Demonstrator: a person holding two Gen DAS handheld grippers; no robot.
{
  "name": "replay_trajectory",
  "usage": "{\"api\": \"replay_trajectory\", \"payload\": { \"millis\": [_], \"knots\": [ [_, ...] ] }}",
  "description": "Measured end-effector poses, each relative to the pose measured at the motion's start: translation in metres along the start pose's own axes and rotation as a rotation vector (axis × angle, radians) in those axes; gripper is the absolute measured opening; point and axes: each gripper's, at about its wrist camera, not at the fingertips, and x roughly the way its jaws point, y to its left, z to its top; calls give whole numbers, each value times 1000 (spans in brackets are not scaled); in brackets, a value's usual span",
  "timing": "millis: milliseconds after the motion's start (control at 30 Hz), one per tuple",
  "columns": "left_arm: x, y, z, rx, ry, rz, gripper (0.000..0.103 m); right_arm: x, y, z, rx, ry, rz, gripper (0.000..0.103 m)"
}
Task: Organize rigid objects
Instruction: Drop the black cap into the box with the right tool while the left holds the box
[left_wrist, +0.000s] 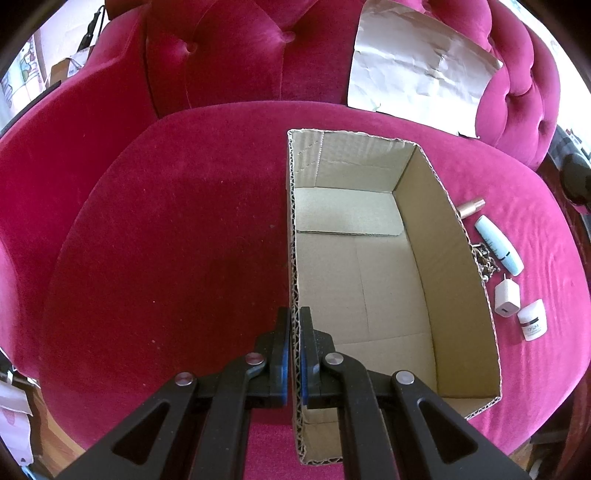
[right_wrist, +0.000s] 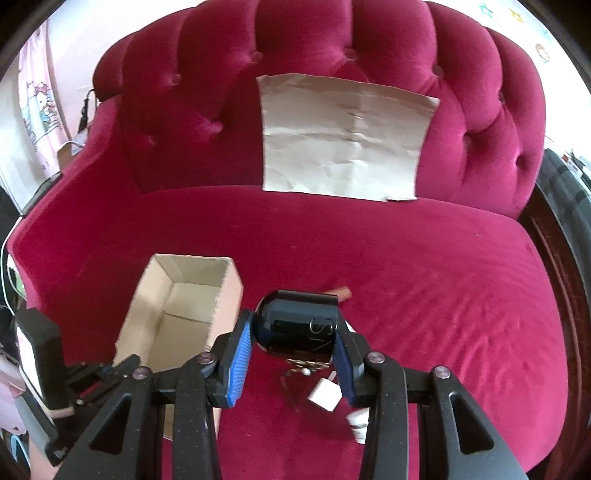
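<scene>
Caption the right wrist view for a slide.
Right hand-held gripper holds a black bottle beside the open box.

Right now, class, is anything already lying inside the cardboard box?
No: the left wrist view shows the cardboard box with only bare cardboard floor inside.
</scene>
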Motion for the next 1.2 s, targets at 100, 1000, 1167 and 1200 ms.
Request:
{"api": "replay_trajectory", "payload": {
  "millis": [100,1000,1167,1200],
  "knots": [
    [0,0,1,-7,-2,-7,4,4,14,3,-16,-4,27,42],
    [0,11,2,-26,4,-53,4,73,89,-20,-124,65,198,43],
    [-1,10,1,-25,4,-59,4,79,94,-23,-130,80,207,43],
    [-1,10,1,-25,4,-59,4,78,94,-23,-131,78,210,43]
  ]
}}
